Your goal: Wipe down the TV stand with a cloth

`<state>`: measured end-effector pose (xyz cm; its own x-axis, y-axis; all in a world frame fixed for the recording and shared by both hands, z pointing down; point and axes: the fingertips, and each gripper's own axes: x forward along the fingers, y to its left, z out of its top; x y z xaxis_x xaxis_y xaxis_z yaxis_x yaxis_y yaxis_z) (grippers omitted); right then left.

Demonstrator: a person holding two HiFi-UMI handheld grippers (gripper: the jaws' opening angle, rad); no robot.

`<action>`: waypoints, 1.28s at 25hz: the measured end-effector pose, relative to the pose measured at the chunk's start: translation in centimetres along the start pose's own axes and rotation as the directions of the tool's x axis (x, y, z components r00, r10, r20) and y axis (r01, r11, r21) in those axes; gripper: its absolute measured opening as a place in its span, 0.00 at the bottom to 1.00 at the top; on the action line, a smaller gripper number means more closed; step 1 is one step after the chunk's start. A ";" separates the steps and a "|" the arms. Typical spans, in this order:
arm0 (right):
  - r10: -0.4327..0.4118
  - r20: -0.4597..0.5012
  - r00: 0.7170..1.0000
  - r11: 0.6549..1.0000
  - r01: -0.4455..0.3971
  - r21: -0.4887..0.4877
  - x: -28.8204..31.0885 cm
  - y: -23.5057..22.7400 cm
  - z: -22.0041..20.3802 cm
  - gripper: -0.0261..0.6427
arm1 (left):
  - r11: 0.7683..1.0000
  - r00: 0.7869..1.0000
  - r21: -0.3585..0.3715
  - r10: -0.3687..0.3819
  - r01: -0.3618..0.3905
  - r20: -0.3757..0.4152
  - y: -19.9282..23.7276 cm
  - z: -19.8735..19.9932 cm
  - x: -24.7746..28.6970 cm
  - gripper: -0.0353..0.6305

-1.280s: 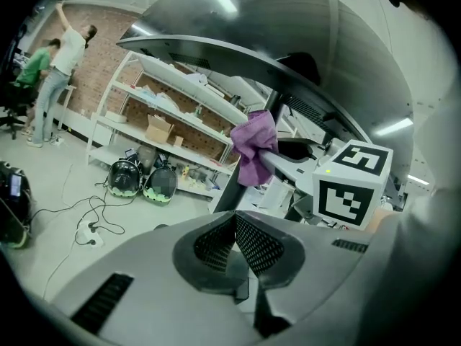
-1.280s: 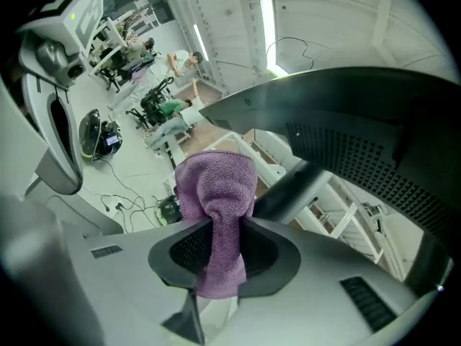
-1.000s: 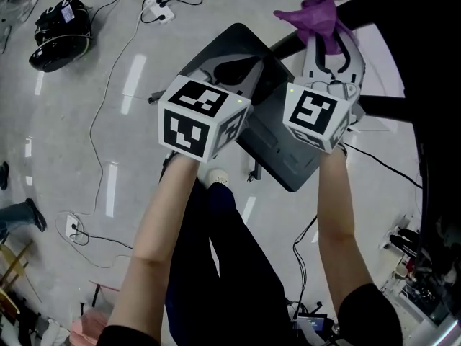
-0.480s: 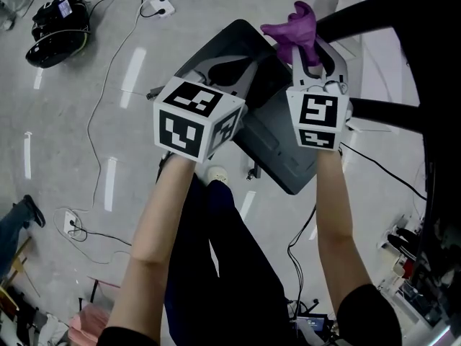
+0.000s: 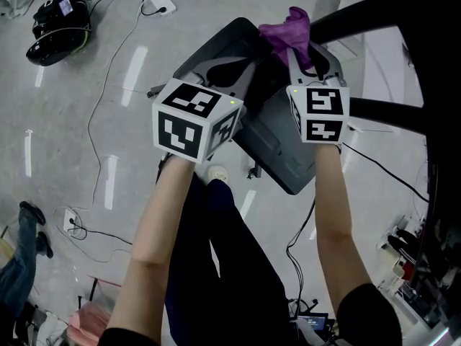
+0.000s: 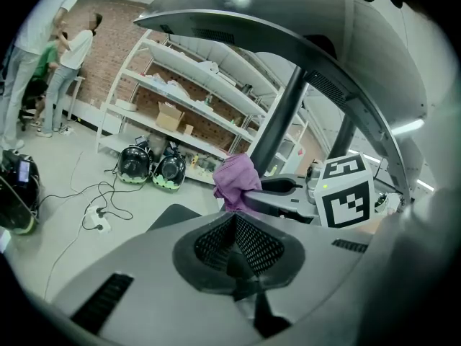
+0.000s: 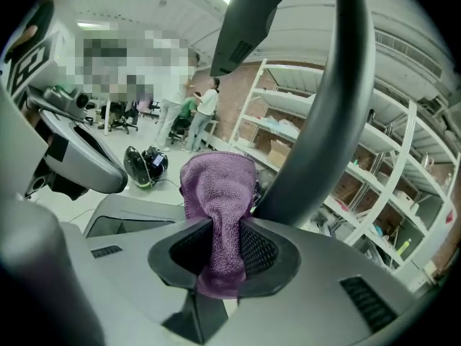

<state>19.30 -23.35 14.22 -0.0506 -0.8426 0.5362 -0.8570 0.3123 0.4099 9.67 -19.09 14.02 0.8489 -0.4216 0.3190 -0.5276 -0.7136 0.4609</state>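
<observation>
Left claw (image 6: 232, 222): pressed together, nothing between its jaws; held over the stand's base, beside the right claw.
Right claw (image 7: 223, 225): pinching the cloth, which is bunched between the jaws with its loose end sticking out past the tips.
Cloth (image 7: 216, 186): purple, towel-like; held in the air at the far edge of the base, just beside the pole. Whether it touches the pole cannot be told.
Stand: a flat dark grey base (image 5: 281, 150) on the floor, with a thick dark curved pole (image 7: 324, 121) rising from it to the right of the cloth.
Arms: both forearms reach forward and down, side by side, with the marker cubes facing up.
Floor (image 5: 72, 135): pale grey, with thin cables (image 5: 101, 85) trailing across it to the left of the stand.
Background: white shelves (image 6: 187, 99) along a brick wall, with people standing far off.
</observation>
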 end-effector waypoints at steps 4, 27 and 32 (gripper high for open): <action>-0.026 0.012 1.000 1.000 0.026 -0.005 -0.9 0.0 0.5 0.20 | 1.000 1.000 0.003 0.001 -0.001 0.004 -0.3 -0.1 -0.2 0.06; -0.370 0.199 0.908 0.923 0.333 0.195 -13.0 -9.8 3.2 0.20 | 0.994 0.996 0.075 -0.085 0.082 0.031 -7.3 2.9 0.2 0.06; -0.424 0.267 0.866 0.897 0.360 0.256 -13.6 -12.4 5.6 0.20 | 0.992 0.994 0.079 -0.101 0.097 0.049 -7.8 3.8 0.4 0.06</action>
<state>27.69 -18.22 -2.28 0.1828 -0.9787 0.0936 -0.9183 -0.1360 0.3718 14.22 -15.79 7.42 0.8985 -0.3739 0.2298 -0.4382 -0.7933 0.4226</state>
